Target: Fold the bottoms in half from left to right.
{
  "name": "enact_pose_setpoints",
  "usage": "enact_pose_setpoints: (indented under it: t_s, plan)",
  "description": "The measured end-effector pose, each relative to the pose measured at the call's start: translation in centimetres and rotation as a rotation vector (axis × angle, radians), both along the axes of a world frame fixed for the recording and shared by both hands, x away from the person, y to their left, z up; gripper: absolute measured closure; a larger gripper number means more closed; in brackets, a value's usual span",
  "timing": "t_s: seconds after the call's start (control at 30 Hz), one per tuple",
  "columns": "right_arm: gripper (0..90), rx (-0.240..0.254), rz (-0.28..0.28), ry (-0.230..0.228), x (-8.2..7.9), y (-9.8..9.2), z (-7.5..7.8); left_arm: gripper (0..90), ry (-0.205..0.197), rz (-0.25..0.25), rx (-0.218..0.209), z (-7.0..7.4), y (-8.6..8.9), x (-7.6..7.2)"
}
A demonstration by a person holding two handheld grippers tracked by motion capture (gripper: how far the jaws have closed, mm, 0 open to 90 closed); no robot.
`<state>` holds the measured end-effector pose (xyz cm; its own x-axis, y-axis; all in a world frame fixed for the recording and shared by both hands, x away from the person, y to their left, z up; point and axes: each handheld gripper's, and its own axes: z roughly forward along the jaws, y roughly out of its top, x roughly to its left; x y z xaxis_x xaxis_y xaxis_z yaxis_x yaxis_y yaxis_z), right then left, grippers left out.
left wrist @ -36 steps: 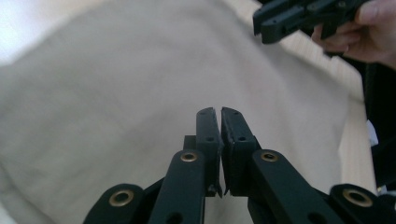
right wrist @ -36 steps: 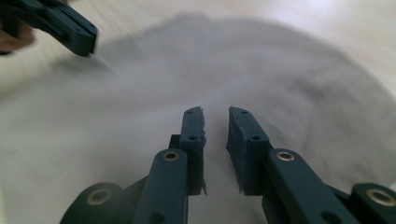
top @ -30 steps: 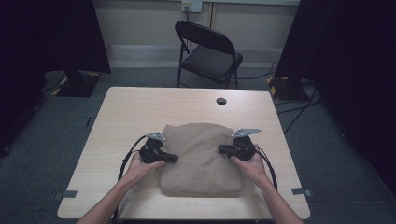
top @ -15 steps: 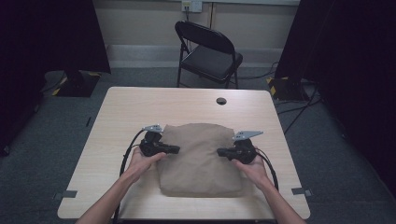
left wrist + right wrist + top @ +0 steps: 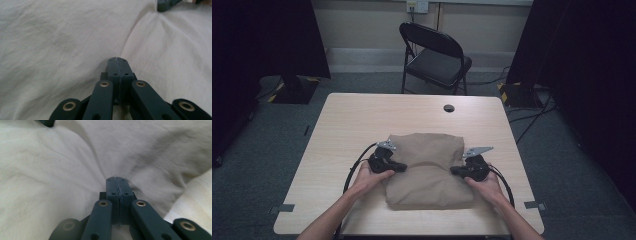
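A tan cloth point(image 5: 429, 170), folded into a thick pad, lies on the near half of the light wood table point(image 5: 362, 120). My left gripper point(image 5: 403, 167) lies at the cloth's left edge, pointing inward. Its jaws are shut, with a fold of cloth point(image 5: 62, 37) running out from the tips of the left gripper point(image 5: 117, 59). My right gripper point(image 5: 453, 171) sits at the right edge and points inward too. In the right gripper view, creases in the cloth point(image 5: 50, 170) converge on the closed tips of the right gripper point(image 5: 116, 178), so fabric is pinched there.
A black folding chair point(image 5: 437, 55) stands beyond the far table edge. A round cable hole point(image 5: 448, 108) sits near the far edge. Bare tabletop point(image 5: 197, 202) shows beside the right gripper. Dark curtains flank the room, and cables trail on the floor at the right.
The right gripper has slid a little toward the near edge and lower. The left gripper has stayed at the cloth's left edge. The cloth keeps its shape.
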<state>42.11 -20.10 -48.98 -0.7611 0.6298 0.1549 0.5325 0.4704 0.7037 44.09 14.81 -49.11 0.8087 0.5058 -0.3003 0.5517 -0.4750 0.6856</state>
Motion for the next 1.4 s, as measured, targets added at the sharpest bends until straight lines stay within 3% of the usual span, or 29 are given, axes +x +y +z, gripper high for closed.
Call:
enact_pose_setpoints:
  t_s: [0.13,0.3,0.37,0.4,0.43,0.53,0.63,0.73,0.87,1.0,1.1,1.2,1.4]
  plan:
    - [84.8,-0.042,0.013,-0.022,-0.6,0.5,0.3,90.0,-0.015,-0.012,0.046,0.2,0.8,-0.5]
    - [84.9,-0.046,0.003,-0.026,-0.8,-0.1,0.3,90.0,0.008,0.03,0.013,0.2,2.0,-0.8]
    - [84.7,-0.038,-0.008,-0.023,-0.8,-0.2,0.2,90.0,-0.025,0.037,0.004,0.6,2.3,-1.4]
    - [84.5,-0.034,-0.014,-0.021,-0.8,-0.2,0.2,90.0,-0.058,0.035,-0.019,1.1,2.4,-1.9]
    - [84.5,-0.04,-0.012,-0.025,-0.9,-0.1,0.2,90.0,-0.061,0.023,-0.038,1.5,2.3,-2.3]
    - [83.7,-0.04,-0.011,-0.024,-0.8,-0.1,0.2,90.0,-0.046,-0.022,-0.007,1.6,2.1,-3.1]
    - [81.4,-0.032,-0.013,-0.016,-0.8,-0.2,0.2,90.0,-0.018,0.006,-0.004,0.4,2.8,-3.1]
    - [78.6,-0.043,-0.008,-0.02,-0.9,-0.2,0.4,90.0,-0.015,0.014,0.002,0.0,3.5,-2.6]
    - [78.8,-0.044,-0.013,-0.011,-0.9,-0.6,0.3,90.0,0.0,0.0,0.001,-0.3,3.6,-2.2]
    - [78.4,-0.09,-0.017,-0.028,-1.3,-0.9,0.5,90.0,0.004,0.001,-0.003,-0.4,3.6,-2.2]
    - [78.5,-0.076,-0.04,-0.004,-1.4,-1.7,0.5,90.0,-0.007,-0.002,0.005,-0.3,3.7,-2.3]
    - [76.0,-0.077,-0.046,-0.013,-1.7,-1.5,0.7,90.0,0.004,0.004,-0.008,-0.4,4.0,-2.3]
    - [71.1,0.031,0.024,-0.069,-3.5,0.0,2.7,90.0,0.0,0.017,-0.01,-0.4,4.6,-2.6]
